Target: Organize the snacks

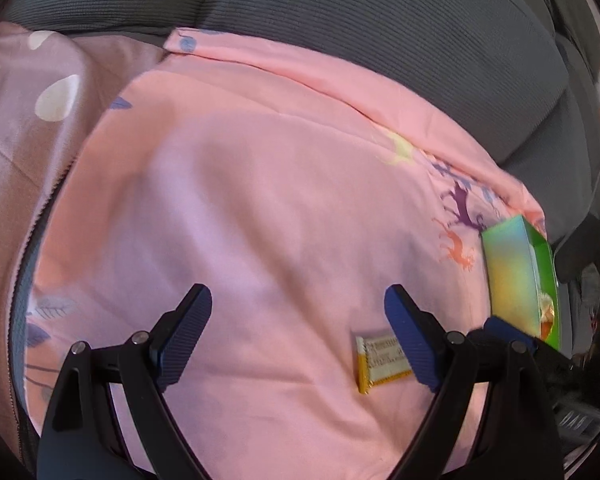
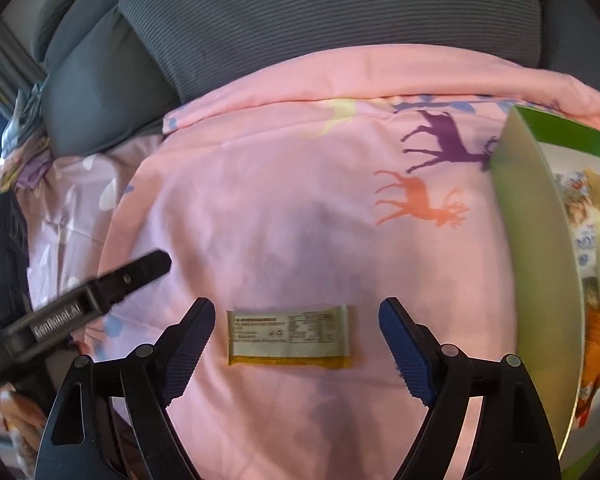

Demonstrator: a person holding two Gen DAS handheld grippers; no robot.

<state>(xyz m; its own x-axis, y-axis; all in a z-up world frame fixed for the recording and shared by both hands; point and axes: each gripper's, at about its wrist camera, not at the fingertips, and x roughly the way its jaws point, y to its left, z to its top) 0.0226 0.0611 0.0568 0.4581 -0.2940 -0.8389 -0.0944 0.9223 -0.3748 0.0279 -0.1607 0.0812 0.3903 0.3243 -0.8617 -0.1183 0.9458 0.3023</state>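
Each gripper is made of black plastic arms shaped like a big V. The left gripper [image 1: 298,300] and the right gripper [image 2: 296,314] both have dark blue bumpy pads [image 2: 408,354] and round silver screws [image 2: 449,349]. White letters mark one side.

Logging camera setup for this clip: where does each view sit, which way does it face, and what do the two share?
Left wrist: on the left gripper, angled down at the pink blanket; its open fingers show, snack bar beside the right-hand one.
Right wrist: on the right gripper, angled down; open fingers flank the snack bar; the left gripper shows at left.
Shared: the snack bar, blanket, green box, grey cushions.
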